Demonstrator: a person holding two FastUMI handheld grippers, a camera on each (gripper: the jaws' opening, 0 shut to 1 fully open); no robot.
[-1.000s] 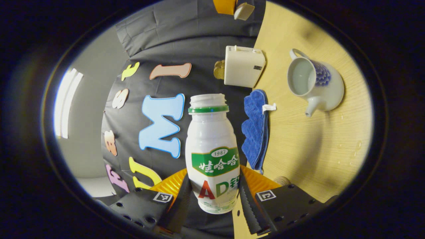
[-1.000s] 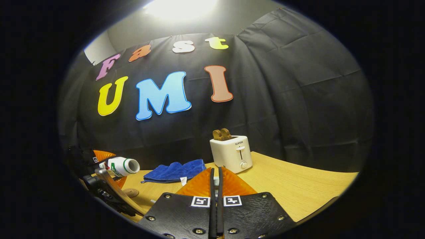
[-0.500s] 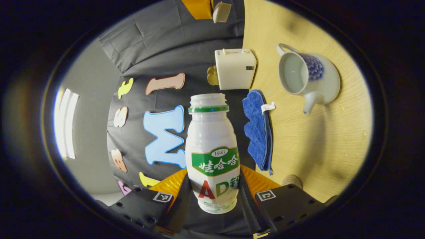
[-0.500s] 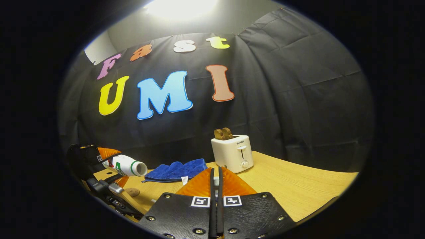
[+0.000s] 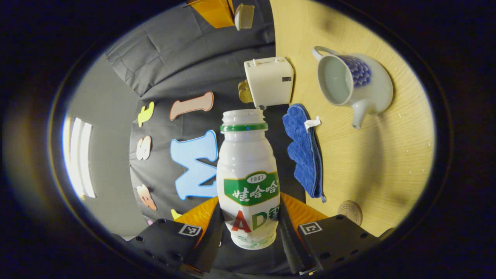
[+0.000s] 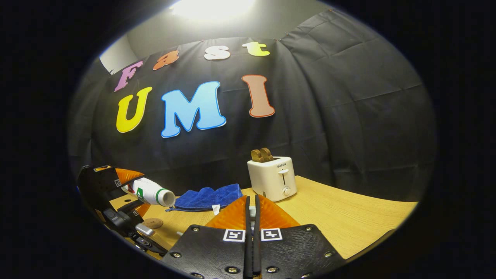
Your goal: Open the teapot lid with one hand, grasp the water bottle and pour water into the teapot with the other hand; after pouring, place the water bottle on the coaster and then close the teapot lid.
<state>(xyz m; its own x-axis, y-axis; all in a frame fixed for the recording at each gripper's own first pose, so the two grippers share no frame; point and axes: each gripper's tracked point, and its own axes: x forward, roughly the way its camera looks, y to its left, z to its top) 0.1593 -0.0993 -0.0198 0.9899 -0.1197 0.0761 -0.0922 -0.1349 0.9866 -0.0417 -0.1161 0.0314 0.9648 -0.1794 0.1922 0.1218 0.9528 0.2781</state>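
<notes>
Left gripper view: left tongs [image 5: 250, 228] clenched on uncapped white plastic bottle with green neck ring [image 5: 248, 182], above desk [image 5: 372, 166]; lidless white-and-blue ceramic teapot [image 5: 354, 85] beyond, round brown coaster [image 5: 350, 211] nearby.

Right gripper view: right tongs [image 6: 252, 232] pressed together, gripped contents unclear; bottle tipped sideways at left.

A white toaster [image 6: 273, 178] stands on the wooden table [image 6: 348, 217] near the black cloth wall [image 6: 348, 116], with brown slices of toast [image 6: 260, 155] poking out of its slots; a lever and a round knob sit on its front face; a crumpled blue cloth [image 6: 209, 197] with a small white tag lies on the table just beside the toaster; a bright ceiling light [image 6: 211, 6] glows above the wall.
</notes>
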